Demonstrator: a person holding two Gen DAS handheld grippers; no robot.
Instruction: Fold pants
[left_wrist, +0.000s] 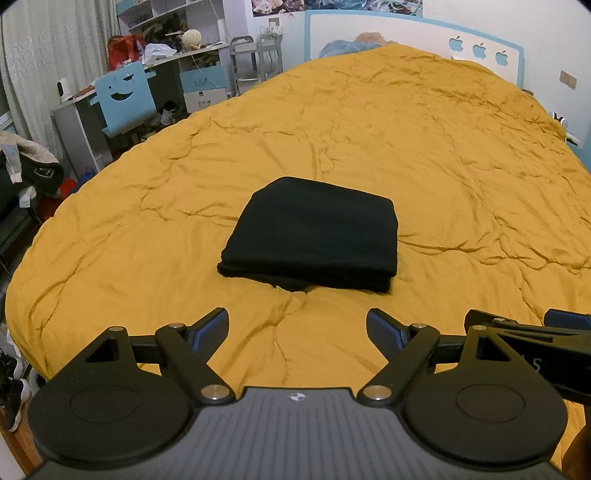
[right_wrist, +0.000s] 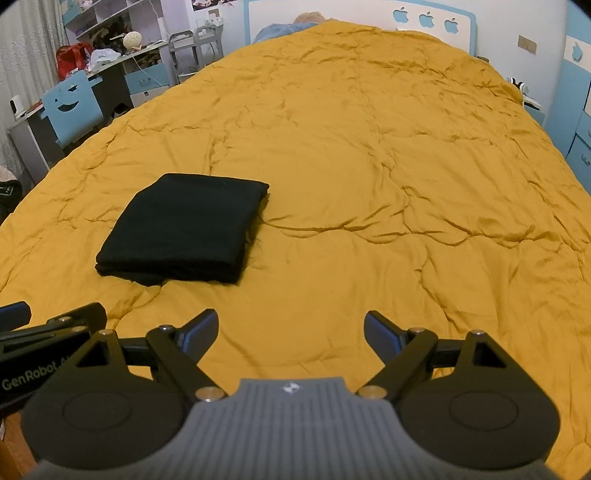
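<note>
The black pants (left_wrist: 314, 234) lie folded into a compact rectangular stack on the yellow quilt (left_wrist: 424, 155); they also show in the right wrist view (right_wrist: 184, 229), left of centre. My left gripper (left_wrist: 297, 328) is open and empty, held back from the near edge of the stack. My right gripper (right_wrist: 290, 330) is open and empty, to the right of the stack and nearer the bed's front edge. Part of the right gripper (left_wrist: 532, 328) shows at the right of the left wrist view, and part of the left gripper (right_wrist: 44, 325) at the left of the right wrist view.
The quilt covers a large bed with a blue and white headboard (left_wrist: 406, 33) at the far end. A desk with a blue chair (left_wrist: 125, 98) and cluttered shelves stand left of the bed. Blue drawers (right_wrist: 580, 122) stand on the right.
</note>
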